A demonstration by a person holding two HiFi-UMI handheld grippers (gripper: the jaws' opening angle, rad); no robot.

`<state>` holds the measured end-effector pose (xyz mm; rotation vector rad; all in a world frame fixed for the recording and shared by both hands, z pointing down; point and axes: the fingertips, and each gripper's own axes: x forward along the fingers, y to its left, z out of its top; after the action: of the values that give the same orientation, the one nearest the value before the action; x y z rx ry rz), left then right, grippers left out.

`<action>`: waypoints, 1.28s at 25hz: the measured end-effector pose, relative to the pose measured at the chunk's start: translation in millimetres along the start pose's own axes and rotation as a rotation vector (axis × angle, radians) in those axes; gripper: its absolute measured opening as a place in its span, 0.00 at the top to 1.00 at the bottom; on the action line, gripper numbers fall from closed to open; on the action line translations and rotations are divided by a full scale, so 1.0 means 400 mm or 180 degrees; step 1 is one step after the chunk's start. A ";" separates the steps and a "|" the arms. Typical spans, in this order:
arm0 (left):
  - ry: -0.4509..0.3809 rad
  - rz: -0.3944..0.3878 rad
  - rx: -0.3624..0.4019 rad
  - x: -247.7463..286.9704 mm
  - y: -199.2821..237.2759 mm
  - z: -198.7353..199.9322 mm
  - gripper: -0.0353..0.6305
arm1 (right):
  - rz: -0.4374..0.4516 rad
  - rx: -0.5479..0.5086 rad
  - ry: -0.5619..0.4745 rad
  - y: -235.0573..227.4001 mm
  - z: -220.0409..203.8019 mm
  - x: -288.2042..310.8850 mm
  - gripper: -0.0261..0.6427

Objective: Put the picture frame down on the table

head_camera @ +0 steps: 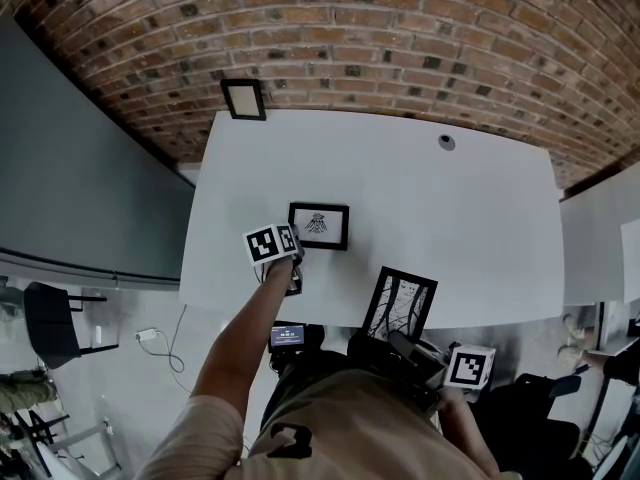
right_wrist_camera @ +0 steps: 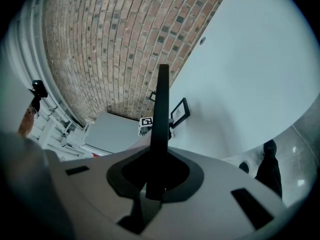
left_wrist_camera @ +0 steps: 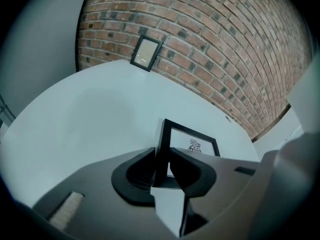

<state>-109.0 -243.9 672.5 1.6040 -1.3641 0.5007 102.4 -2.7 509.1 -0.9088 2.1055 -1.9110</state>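
The right gripper (right_wrist_camera: pixel 159 176) is clamping the tall frame (head_camera: pixel 400 306) edge-on, its long axis running straight out from the jaws and the table (head_camera: pixel 470 218) lying ahead-right, while the left gripper (left_wrist_camera: pixel 161 169) is pinching the small frame (left_wrist_camera: pixel 192 143) by its edge.

Table (head_camera: pixel 490 228) bare across right half, small frame (head_camera: pixel 243 99) at far-left edge

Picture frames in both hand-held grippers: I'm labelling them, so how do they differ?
The bird-print frame is wider than tall; the branch-print frame is taller than wide. The left hand-held gripper holds the bird-print frame mid-table; the right hand-held gripper holds the branch-print frame at the table's near edge. Both are black.
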 end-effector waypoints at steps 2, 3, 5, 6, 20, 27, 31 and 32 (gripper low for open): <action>-0.0026 0.0009 -0.0087 -0.002 0.003 0.001 0.82 | -0.0003 -0.0009 0.0001 0.001 -0.001 0.001 0.92; -0.0037 0.0010 -0.0136 -0.002 0.004 0.001 0.82 | -0.0005 -0.0014 0.0002 0.001 -0.001 0.001 0.92; -0.0058 0.0007 -0.0245 -0.002 0.006 0.002 0.83 | -0.0004 -0.0023 0.0004 0.000 0.001 0.001 0.92; -0.0066 0.0004 -0.0283 -0.002 0.006 0.002 0.83 | -0.0004 -0.0024 0.0005 -0.001 0.001 0.001 0.92; 0.0064 -0.0119 0.0330 0.016 -0.009 0.024 0.84 | -0.0057 -0.0030 0.0036 -0.003 0.015 0.004 0.92; 0.0066 -0.0196 0.0296 0.001 -0.012 0.021 0.83 | -0.0015 -0.0128 0.0105 0.010 0.023 0.014 0.92; -0.0073 -0.0253 0.0551 -0.053 -0.020 0.044 0.83 | -0.0022 -0.0147 0.0101 0.011 0.027 0.016 0.92; -0.0130 -0.0281 0.0633 -0.076 -0.022 0.048 0.83 | -0.0023 -0.0152 0.0091 0.012 0.027 0.015 0.92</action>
<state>-114.5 -244.2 636.1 1.8365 -1.2996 0.5673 101.3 -15.2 504.5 -0.9047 2.1758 -1.8962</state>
